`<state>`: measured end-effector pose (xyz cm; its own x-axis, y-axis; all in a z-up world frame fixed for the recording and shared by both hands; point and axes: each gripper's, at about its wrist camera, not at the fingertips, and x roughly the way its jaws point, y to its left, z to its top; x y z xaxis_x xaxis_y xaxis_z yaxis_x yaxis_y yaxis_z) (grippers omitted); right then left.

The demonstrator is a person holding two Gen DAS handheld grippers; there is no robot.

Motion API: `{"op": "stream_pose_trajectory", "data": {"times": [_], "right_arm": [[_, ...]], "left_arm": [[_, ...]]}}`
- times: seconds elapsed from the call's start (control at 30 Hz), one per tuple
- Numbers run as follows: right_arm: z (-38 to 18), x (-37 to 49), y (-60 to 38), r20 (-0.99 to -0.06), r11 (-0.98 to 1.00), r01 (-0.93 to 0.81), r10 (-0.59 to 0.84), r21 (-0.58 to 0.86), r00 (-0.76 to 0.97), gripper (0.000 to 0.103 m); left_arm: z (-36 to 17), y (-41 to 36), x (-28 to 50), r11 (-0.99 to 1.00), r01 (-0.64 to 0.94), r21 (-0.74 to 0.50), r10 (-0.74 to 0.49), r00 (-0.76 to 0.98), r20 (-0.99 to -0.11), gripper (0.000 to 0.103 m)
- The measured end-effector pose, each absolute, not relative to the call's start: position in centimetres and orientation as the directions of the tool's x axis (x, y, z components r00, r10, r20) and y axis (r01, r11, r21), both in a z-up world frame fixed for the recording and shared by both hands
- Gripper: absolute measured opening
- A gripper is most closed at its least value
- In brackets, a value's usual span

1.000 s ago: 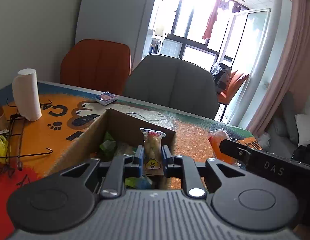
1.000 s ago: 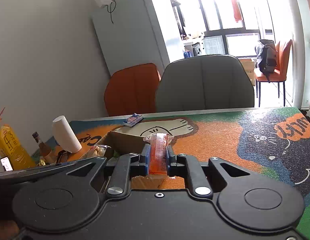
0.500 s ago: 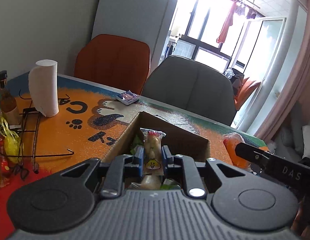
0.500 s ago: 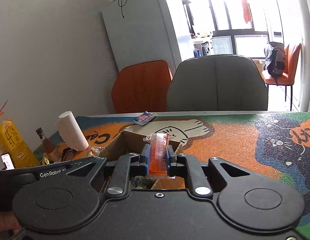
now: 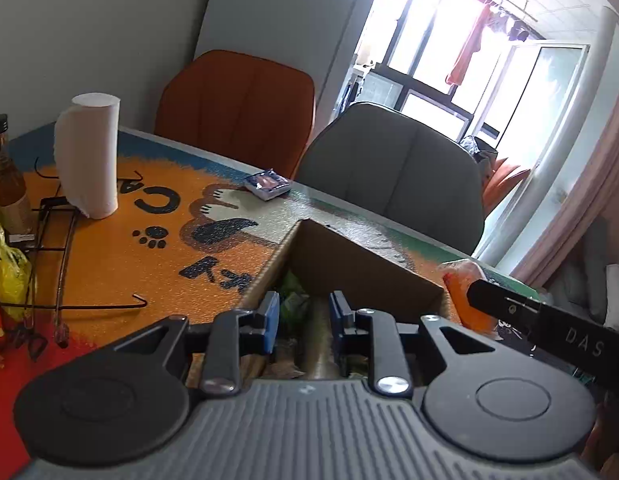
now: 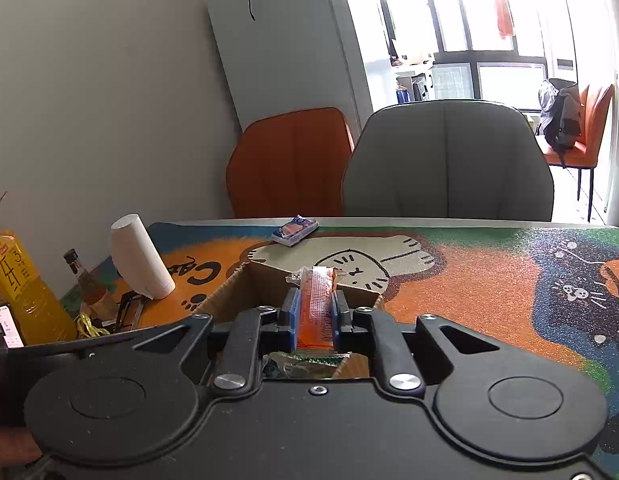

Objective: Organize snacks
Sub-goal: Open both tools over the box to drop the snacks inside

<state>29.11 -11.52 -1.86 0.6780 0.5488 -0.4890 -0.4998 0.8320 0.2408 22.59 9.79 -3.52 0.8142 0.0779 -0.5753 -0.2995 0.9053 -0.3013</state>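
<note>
**What we cannot see well**

The left gripper [image 5: 301, 322] covers most of the inside of the cardboard box [image 5: 361, 268], so the snacks in there are just green and brown bits. The orange packet [image 5: 463, 300] hides partly behind the black bar. The yellow bottle [image 6: 23, 292] is cut off at the edge. The blue packet [image 6: 294, 230] has print too small to read.

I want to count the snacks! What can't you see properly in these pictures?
- Cardboard box contents: both views, the grippers' bodies cover most of the inside.
- Orange packet: right view, right gripper pads hide its sides.
- Small blue packet: print too small to read.
</note>
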Motion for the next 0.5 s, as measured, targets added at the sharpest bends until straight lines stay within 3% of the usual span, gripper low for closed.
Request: {"op": "stream_pose_trajectory", "data": {"times": [0.13,0.33,0.4,0.5], "right_arm": [[-1.9,29.8,-11.2,-0.491,0.828,-0.5,0.556,0.253,0.671,0.014],[-1.6,30.6,-10.4,-0.482,0.809,-0.513,0.584,0.286,0.653,0.016],[-1.6,30.8,-10.5,-0.475,0.802,-0.513,0.596,0.307,0.648,0.03],[-1.6,30.9,-10.9,-0.479,0.811,-0.497,0.583,0.308,0.656,0.031]], "left_arm": [[-3.5,10.8,22.3,0.896,-0.327,-0.301,0.101,0.809,-0.58,0.028],[-3.2,11.6,21.7,0.888,-0.353,-0.294,0.132,0.809,-0.574,0.042],[-3.2,11.8,21.6,0.888,-0.355,-0.292,0.134,0.807,-0.575,0.049],[-3.1,11.6,21.4,0.893,-0.354,-0.278,0.142,0.807,-0.573,0.062]]}}
